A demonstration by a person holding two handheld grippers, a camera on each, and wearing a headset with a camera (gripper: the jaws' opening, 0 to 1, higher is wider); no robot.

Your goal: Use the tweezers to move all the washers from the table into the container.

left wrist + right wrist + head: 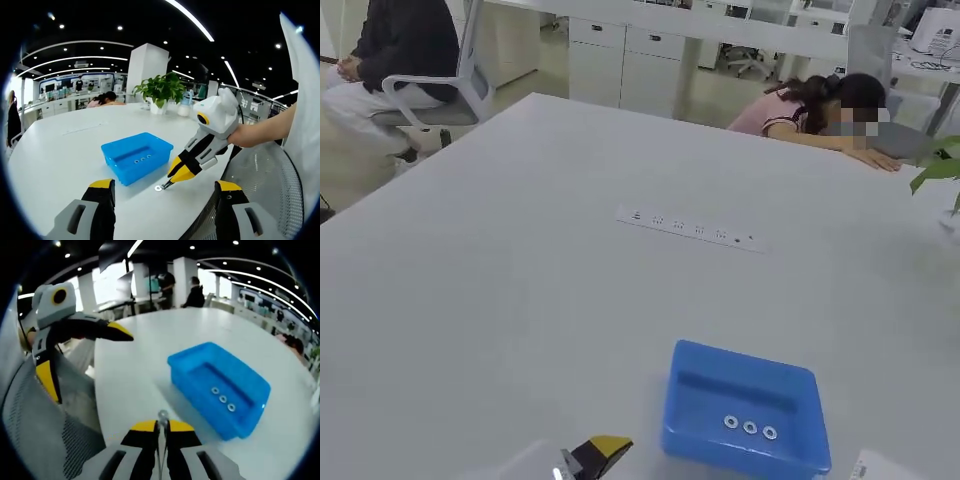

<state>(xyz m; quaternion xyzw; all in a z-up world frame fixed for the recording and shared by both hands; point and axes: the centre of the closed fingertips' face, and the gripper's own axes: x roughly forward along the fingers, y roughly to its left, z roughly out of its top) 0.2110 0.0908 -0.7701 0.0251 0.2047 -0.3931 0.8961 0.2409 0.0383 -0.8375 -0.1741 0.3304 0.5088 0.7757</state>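
Right gripper clamps tweezers, tips at a washer beside the blue container; left gripper jaws gape empty

A blue rectangular container was set on the table, three silver washers lined up in a row on its floor. A fourth washer was found flat on the table just beside it, at the tip of tweezers clamped in the right gripper.
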